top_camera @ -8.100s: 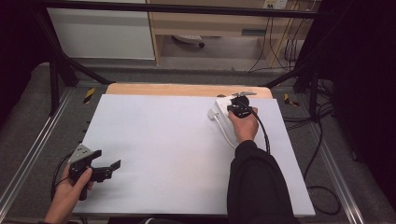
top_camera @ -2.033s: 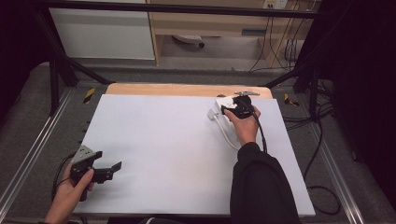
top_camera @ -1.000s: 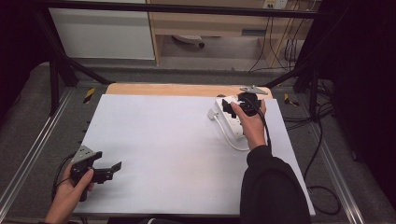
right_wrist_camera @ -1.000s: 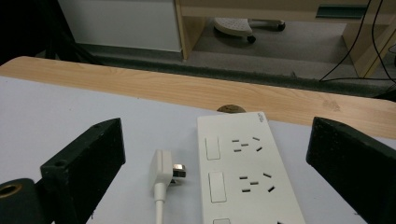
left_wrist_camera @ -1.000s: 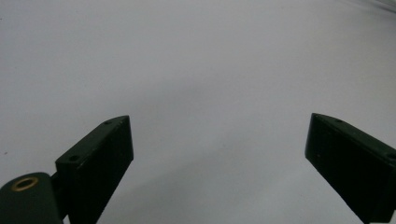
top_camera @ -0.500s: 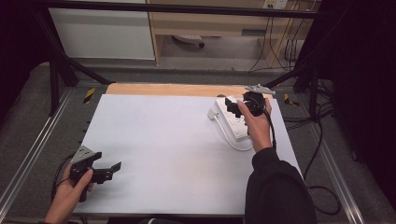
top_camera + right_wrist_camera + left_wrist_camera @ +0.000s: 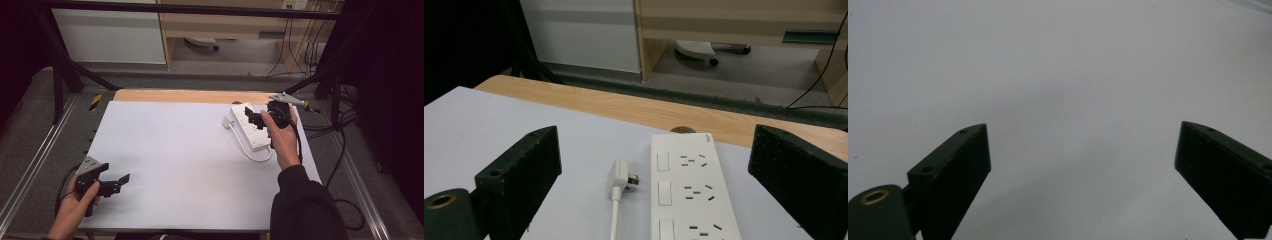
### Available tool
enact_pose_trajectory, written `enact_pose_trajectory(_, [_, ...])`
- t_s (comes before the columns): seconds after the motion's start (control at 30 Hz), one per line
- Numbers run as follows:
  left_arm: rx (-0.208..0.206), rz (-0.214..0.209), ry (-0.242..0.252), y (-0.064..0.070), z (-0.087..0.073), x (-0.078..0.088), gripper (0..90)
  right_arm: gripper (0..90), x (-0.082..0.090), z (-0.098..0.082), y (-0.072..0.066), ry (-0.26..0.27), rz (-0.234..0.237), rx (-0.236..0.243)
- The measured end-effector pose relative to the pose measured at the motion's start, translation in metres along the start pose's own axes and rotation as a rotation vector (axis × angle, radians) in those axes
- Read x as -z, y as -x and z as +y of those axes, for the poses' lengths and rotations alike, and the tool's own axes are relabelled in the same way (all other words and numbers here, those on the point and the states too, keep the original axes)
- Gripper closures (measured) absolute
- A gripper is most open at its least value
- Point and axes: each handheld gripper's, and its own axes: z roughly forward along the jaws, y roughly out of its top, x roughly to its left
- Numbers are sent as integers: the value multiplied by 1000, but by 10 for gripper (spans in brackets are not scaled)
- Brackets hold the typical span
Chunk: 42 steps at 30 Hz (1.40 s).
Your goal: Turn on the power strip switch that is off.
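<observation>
A white power strip (image 7: 253, 129) lies at the table's far right, with its white plug (image 7: 228, 121) beside it and its cable (image 7: 248, 151) looping toward the near side. My right gripper (image 7: 254, 118) hovers open over the strip's right side. In the right gripper view the strip (image 7: 689, 200) and the plug (image 7: 621, 176) lie between and beyond the wide-apart jaws of my right gripper (image 7: 656, 165), and nothing is held. My left gripper (image 7: 113, 174) stands open at the near left; my left gripper (image 7: 1083, 150) looks down on bare white table.
The white table top (image 7: 180, 155) has a wooden strip (image 7: 190, 96) along its far edge. Metal rails (image 7: 35, 160) run along both sides. Behind stand a white cabinet (image 7: 110, 35), a wooden shelf unit (image 7: 225, 25) and hanging cables (image 7: 300, 45).
My right hand and gripper have drawn back to the right, off the middle of the power strip, so more of the strip shows. The left gripper has stayed put.
</observation>
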Motion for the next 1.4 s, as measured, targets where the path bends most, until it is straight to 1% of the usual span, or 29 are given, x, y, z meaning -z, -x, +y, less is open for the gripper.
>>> enact_pose_trajectory(0.1, [5, 0, 3, 0, 0, 0, 79, 73, 7, 1, -1, -2, 7, 13])
enact_pose_trajectory(0.33, [7, -2, 3, 0, 0, 0, 79, 73, 25, 1, 3, 3, 22, 17])
enact_pose_trajectory(0.4, [8, 0, 3, 0, 0, 0, 79, 76, 30, -1, 5, -5, 30, 15])
enact_pose_trajectory(0.47, [9, 0, 3, 0, 0, 0, 79, 78, 35, -2, 7, -6, 28, 19])
enact_pose_trajectory(0.57, [10, 2, 2, -1, -1, 0, 79, 80, 43, -5, 9, 2, 33, 13])
enact_pose_trajectory(0.67, [13, 4, 4, -1, -1, 1, 79, 84, 52, -9, 10, 13, 30, 28])
enact_pose_trajectory(0.77, [12, 1, 6, 0, -1, 1, 79, 97, 61, -14, 12, 23, 30, 43])
enact_pose_trajectory(0.97, [16, 3, 6, -1, -1, 1, 79, 97, 75, -27, 16, 45, 46, 52])
enact_pose_trajectory(1.23, [22, 1, 10, -1, -1, 2, 79, 74, 90, -48, 25, 84, 43, 56])
enact_pose_trajectory(1.4, [22, 3, 13, -1, -1, 2, 79, 53, 96, -63, 29, 91, 32, 61])
